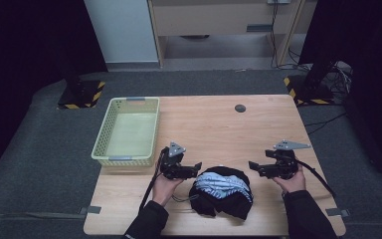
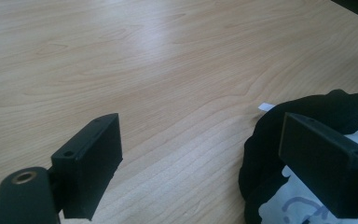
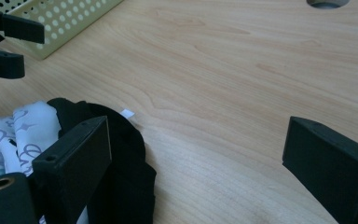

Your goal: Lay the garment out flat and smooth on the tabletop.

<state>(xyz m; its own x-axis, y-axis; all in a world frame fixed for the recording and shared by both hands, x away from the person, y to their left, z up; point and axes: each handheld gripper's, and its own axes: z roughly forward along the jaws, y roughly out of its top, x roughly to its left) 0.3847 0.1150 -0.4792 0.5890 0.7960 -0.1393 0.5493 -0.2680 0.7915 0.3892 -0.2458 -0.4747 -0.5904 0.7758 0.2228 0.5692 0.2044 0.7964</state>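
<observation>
In the high view, a crumpled black and pale blue garment (image 1: 222, 191) is lying at the lower centre of the frame on the wooden bench (image 1: 219, 124). The left gripper (image 1: 191, 168) is hovering just to its left with its jaws released, and the right gripper (image 1: 256, 168) is sitting just to its right, jaws likewise spread. A pale yellow basket (image 1: 128, 130) is standing at centre left.

In the left gripper view, the jaws are gaping wide, with the garment (image 2: 303, 109) showing at lower right behind one jaw.

In the right gripper view, the jaws are standing apart, gripping nothing; the garment (image 3: 98, 123) is lying at lower left, the basket (image 3: 63, 18) at upper left.
</observation>
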